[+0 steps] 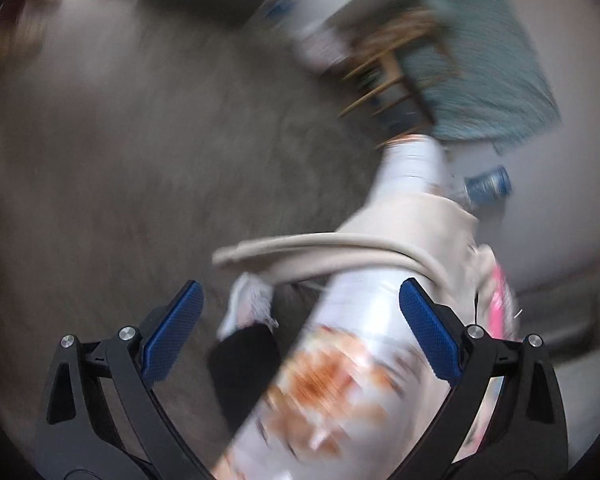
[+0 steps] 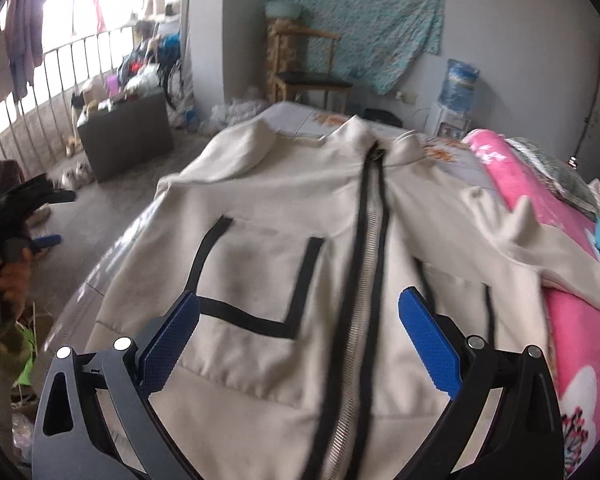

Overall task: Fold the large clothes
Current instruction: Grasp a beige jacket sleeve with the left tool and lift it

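A large beige jacket (image 2: 284,216) with a black zipper and black-trimmed pockets lies spread face up on the bed, collar at the far end. My right gripper (image 2: 300,336) is open and empty, just above the jacket's hem near the zipper. In the blurred left wrist view, my left gripper (image 1: 300,328) is open and empty off the bed's side, and a beige sleeve or edge of the jacket (image 1: 340,244) hangs over the bed's edge ahead of it. My left gripper also shows at the far left of the right wrist view (image 2: 24,208).
A pink floral blanket (image 2: 572,320) lies along the bed's right side. The white patterned bed sheet (image 1: 340,380) shows under the jacket. A dark box (image 2: 128,136), a wooden chair (image 2: 312,76) and a water dispenser (image 2: 456,96) stand on the grey floor (image 1: 140,160). A shoe (image 1: 248,304) lies by the bed.
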